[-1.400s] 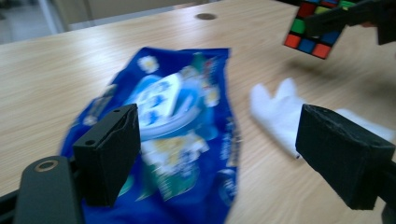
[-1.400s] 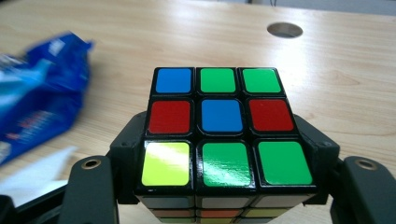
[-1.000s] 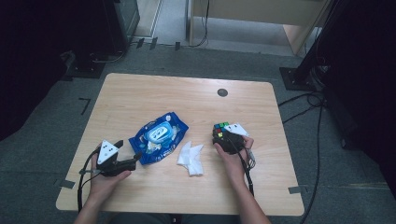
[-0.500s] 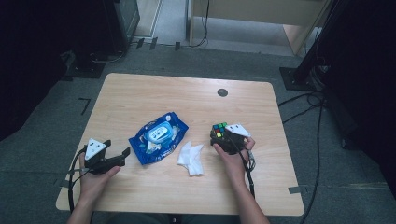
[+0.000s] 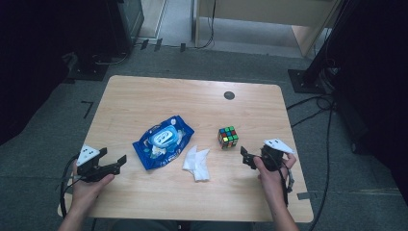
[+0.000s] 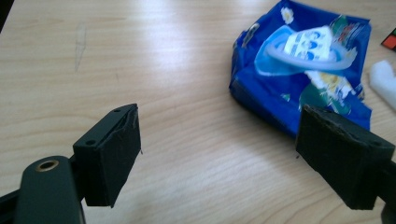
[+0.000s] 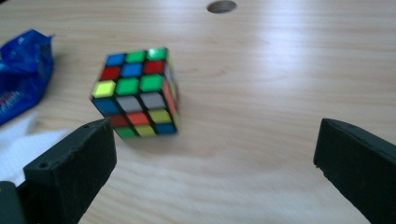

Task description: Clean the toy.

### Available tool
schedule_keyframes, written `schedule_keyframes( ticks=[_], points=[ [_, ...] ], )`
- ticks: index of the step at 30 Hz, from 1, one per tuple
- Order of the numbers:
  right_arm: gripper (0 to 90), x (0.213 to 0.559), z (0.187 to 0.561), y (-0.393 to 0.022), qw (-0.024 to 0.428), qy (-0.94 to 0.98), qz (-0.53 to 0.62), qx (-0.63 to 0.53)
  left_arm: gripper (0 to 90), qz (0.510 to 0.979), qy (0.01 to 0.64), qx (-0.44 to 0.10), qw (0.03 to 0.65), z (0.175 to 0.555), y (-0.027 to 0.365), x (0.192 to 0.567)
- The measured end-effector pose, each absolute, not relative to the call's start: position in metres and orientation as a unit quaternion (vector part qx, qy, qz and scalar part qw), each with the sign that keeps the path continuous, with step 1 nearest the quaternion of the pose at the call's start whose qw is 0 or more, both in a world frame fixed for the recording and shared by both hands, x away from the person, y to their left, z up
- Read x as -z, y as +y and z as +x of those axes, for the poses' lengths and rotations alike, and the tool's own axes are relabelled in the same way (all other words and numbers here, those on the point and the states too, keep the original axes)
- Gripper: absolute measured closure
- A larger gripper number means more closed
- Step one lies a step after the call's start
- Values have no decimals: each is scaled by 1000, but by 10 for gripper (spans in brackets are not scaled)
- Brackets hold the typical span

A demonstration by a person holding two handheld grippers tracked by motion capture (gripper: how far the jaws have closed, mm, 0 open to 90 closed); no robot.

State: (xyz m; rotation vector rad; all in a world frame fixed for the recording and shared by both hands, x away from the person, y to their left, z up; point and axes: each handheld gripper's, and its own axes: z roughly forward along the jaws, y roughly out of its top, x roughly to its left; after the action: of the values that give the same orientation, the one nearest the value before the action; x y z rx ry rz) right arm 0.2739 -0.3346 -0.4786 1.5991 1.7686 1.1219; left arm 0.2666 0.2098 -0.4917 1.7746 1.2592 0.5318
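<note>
The right gripper (image 5: 246, 157) has just been opening its jaws. Now they stand wide apart with nothing between them. The cube (image 5: 228, 136) sits on the table (image 5: 159, 91) a little way in front of it, standing free. In the right gripper view the cube (image 7: 137, 93) is ahead of the left jaw, not in the middle of the gap.

The left gripper (image 5: 120, 162) is wide open too and holds nothing. The blue wipes pack (image 5: 163, 141) lies just ahead of it.

What could go wrong? If the right gripper went back for the cube, one jaw could bump it and push it away, because the cube is off to one side. The cube could then slide into the white tissue (image 5: 197, 163), which lies between the two grippers, close to the pack and near the cube. The tissue is soft and could get caught in a jaw. A small dark hole (image 5: 229, 95) sits farther off, past the cube. Nothing blocks the way to the cube.
</note>
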Motion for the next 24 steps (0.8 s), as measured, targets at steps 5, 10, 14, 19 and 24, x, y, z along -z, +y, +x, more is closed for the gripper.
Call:
schedule_keyframes(
  ticks=[5, 10, 14, 19, 24],
  points=[
    [0, 484, 253, -364, 252, 650, 595, -400, 131, 728, 510, -214, 405, 261, 211, 500],
    [0, 491, 239, -385, 251, 649, 604, -389, 105, 736, 510, -216, 388, 259, 211, 504],
    [0, 501, 219, -407, 245, 650, 609, -383, 98, 735, 524, -215, 374, 255, 218, 508],
    [0, 508, 203, -424, 240, 648, 618, -375, 93, 740, 529, -214, 356, 252, 227, 509],
    [0, 515, 193, -440, 233, 640, 630, -372, 93, 748, 529, -228, 330, 244, 241, 511]
  ],
)
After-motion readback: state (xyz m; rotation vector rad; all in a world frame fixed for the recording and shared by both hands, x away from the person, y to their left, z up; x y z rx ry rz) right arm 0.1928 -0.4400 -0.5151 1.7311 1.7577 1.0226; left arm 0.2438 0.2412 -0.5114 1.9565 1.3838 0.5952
